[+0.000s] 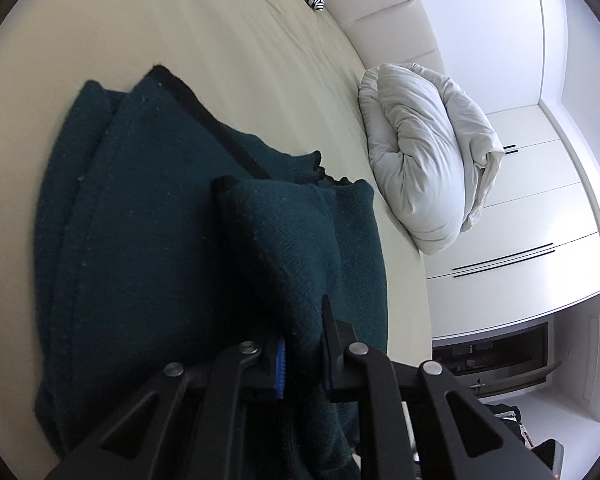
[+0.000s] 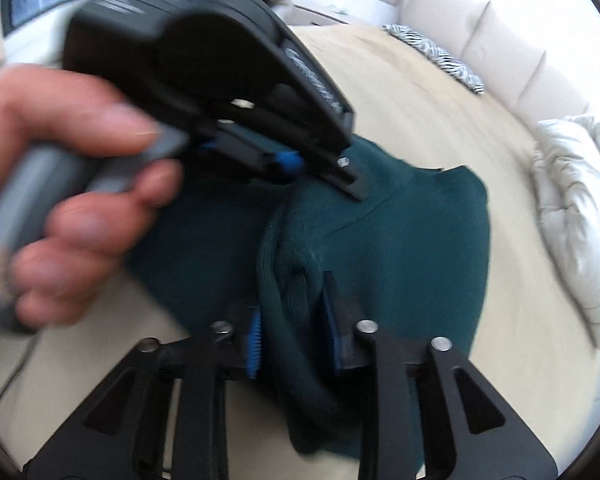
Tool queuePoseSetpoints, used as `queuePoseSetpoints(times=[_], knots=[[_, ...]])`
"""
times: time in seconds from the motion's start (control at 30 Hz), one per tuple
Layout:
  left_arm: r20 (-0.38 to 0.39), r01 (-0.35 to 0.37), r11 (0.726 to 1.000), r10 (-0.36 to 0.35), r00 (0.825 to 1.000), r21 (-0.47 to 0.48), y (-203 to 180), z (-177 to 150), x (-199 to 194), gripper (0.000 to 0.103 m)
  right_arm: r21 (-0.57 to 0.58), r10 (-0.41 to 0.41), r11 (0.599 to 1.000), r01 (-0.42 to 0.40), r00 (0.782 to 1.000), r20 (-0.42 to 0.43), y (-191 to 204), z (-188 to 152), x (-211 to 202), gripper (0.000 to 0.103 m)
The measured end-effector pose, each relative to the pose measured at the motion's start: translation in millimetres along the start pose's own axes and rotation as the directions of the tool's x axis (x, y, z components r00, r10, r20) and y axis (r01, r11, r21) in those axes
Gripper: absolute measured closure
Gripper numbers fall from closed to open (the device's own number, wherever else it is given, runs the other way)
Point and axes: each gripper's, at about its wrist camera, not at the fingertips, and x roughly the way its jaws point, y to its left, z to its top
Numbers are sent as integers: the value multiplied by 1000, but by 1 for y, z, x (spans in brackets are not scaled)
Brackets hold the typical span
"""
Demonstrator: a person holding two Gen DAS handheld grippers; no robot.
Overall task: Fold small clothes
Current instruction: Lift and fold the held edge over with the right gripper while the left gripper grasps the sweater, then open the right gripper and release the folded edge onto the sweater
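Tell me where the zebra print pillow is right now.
The zebra print pillow lies at the bed's far end against the padded headboard, well beyond the green sweater.

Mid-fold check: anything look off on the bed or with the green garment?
Nothing damaged. The green garment lies bunched on the bed, unevenly layered, a thick fold between the right tool's pads; the left tool pinches another fold.

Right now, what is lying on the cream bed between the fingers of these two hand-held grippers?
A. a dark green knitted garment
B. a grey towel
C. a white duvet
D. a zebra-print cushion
A: the dark green knitted garment lies partly folded on the bed, a fold of it running between the left gripper and another between the right gripper.
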Motion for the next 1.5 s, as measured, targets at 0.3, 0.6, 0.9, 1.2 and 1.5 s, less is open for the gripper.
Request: queuePoseSetpoints(times=[0.3, 0.6, 0.9, 1.2, 1.5], knots=[[32, -55, 998, 54, 998, 35, 5, 13, -32, 89, 322, 102, 935, -147, 983, 153, -77, -35, -45, 53], [51, -114, 992, 111, 993, 62, 10, 38, -64, 90, 250, 203, 943, -222, 974, 100, -27, -26, 8, 57], [54, -124, 992, 122, 991, 24, 42, 44, -76, 90, 233, 275, 928, -290, 957, 95, 4, -13, 26, 57], [67, -136, 990, 138, 988, -37, 69, 43, -64, 89, 269, 309, 905, -330, 944, 116, -1, -18, 35, 57], [213, -269, 962, 252, 944, 54, 26, 13, -103, 75, 285, 314, 888, -360, 929, 196, -30, -35, -10, 57]])
